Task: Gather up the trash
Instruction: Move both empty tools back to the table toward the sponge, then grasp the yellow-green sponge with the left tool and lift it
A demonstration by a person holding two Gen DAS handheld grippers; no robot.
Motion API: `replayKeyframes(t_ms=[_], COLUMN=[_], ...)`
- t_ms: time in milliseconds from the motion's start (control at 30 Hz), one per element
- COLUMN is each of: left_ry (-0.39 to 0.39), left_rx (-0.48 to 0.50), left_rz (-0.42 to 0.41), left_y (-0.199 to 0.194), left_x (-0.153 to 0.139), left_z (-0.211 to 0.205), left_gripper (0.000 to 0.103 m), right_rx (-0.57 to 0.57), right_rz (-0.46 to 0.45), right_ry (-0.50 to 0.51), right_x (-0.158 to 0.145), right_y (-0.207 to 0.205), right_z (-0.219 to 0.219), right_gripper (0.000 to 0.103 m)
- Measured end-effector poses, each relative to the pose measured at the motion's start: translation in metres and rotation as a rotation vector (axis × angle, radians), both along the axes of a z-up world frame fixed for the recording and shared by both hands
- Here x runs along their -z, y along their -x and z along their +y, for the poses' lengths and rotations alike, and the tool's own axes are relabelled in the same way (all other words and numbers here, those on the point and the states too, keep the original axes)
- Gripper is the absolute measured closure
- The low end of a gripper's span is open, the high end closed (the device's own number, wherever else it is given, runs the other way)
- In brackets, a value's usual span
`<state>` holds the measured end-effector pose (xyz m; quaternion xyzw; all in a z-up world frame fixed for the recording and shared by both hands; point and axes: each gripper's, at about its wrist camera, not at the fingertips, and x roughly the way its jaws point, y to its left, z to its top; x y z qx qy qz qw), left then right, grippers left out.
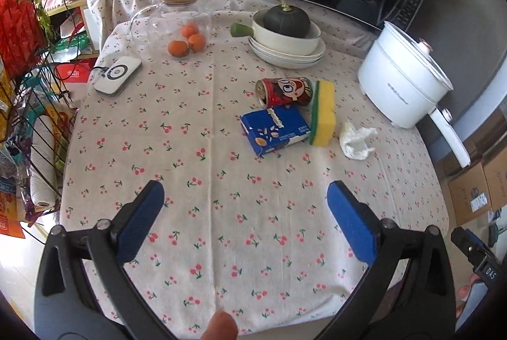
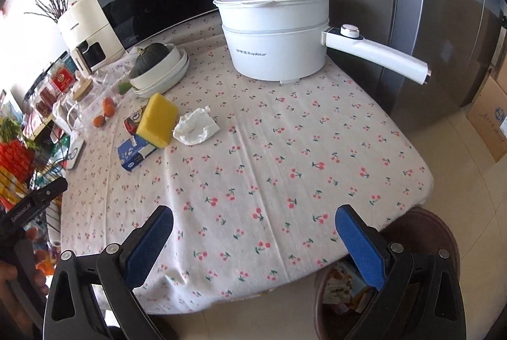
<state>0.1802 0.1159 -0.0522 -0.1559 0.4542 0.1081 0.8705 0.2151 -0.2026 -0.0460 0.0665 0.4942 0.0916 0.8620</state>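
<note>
Both tools are hovering over the near edge of the worktop (image 1: pixel 221 150), and nothing is being carried. The left tongs (image 1: pixel 245 200), at the bottom of the left wrist view, are standing wide apart and empty; the right tongs (image 2: pixel 253 223), at the bottom of the right wrist view, are likewise spread wide with nothing between them.

The trash is lying untouched right of centre in the left view: a red drink can (image 1: pixel 285 91) on its side, a blue carton (image 1: pixel 275 129) just below it and touching or nearly so, and a crumpled white tissue (image 1: pixel 356 139) further right. A yellow sponge (image 1: pixel 323 113) is standing on edge between the carton and the tissue; it is probably not trash.

A brown waste bin (image 2: pixel 421 232) is sitting on the floor at the lower right of the right wrist view, beyond the worktop edge, with some paper scraps already inside.

Judging by this, collecting is looking barely begun: all three pieces are waiting to be picked up and dropped in the bin
</note>
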Motion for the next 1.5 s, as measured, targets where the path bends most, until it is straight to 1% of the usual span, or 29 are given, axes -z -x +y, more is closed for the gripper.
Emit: replayKeyframes(t_ms=[100,167,267,433,500,567,600,667,700,800,833,867,900,1000,1133,1300,1433,1500], left_ry=[0.038,0.067,0.072,0.005,-0.001,0.012,0.018,0.029,0.037,0.056,0.064,0.072,0.081,0.075,0.081,0.069,0.053,0.048], left_rx=[0.009,0.027,0.061,0.161,0.185,0.206,0.212,0.211,0.211,0.212,0.218,0.224,0.23,0.227,0.221,0.194,0.18,0.169], left_rz=[0.075,0.099,0.09,0.048,0.054,0.078,0.09,0.106,0.111,0.109,0.109,0.116,0.122,0.098,0.057,0.037,0.041,0.026], left_y=[-0.03,-0.046,-0.066,-0.104,-0.12,-0.133,-0.138,-0.146,-0.149,-0.151,-0.151,-0.151,-0.15,-0.137,-0.109,-0.059,-0.018,-0.003], left_x=[0.022,0.031,0.034,0.029,0.033,0.041,0.045,0.053,0.057,0.062,0.063,0.064,0.065,0.057,0.038,0.012,0.0,-0.002], left_z=[-0.001,-0.005,-0.02,-0.054,-0.063,-0.068,-0.07,-0.071,-0.071,-0.071,-0.072,-0.073,-0.073,-0.072,-0.061,-0.037,-0.018,-0.009], left_gripper=[0.001,0.001,0.001,0.001,0.001,0.01,0.012,0.02,0.022,0.037,0.048,0.064,0.074,0.073,0.074,0.074,0.075,0.075], right_rx=[0.026,0.046,0.055,0.058,0.066,0.085,0.096,0.115,0.121,0.12,0.114,0.105,0.099,0.078,0.052,0.031,0.013,0.001], right_rz=[0.065,0.086,0.107,0.109,0.11,0.11,0.112,0.117,0.12,0.13,0.132,0.132,0.13,0.123,0.112,0.112,0.12,0.096], right_ry=[-0.019,-0.037,-0.05,-0.004,0.021,0.031,0.031,0.031,0.03,0.026,0.026,0.027,0.03,0.041,0.047,0.034,0.003,0.003], right_x=[0.021,0.03,0.039,0.048,0.05,0.052,0.053,0.056,0.057,0.059,0.059,0.059,0.059,0.058,0.055,0.056,0.061,0.062], right_y=[-0.023,-0.034,-0.049,-0.061,-0.062,-0.063,-0.063,-0.063,-0.063,-0.062,-0.062,-0.062,-0.061,-0.059,-0.056,-0.051,-0.049,-0.051], right_z=[0.006,0.008,0.012,0.009,0.003,-0.006,-0.011,-0.018,-0.021,-0.022,-0.02,-0.019,-0.017,-0.009,0.0,0.009,0.023,0.034], right_gripper=[0.0,0.0,0.0,0.0,0.0,0.0,0.0,0.0,0.0,0.0,0.0,0.0,0.0,0.0,0.0,0.0,0.0,0.0])
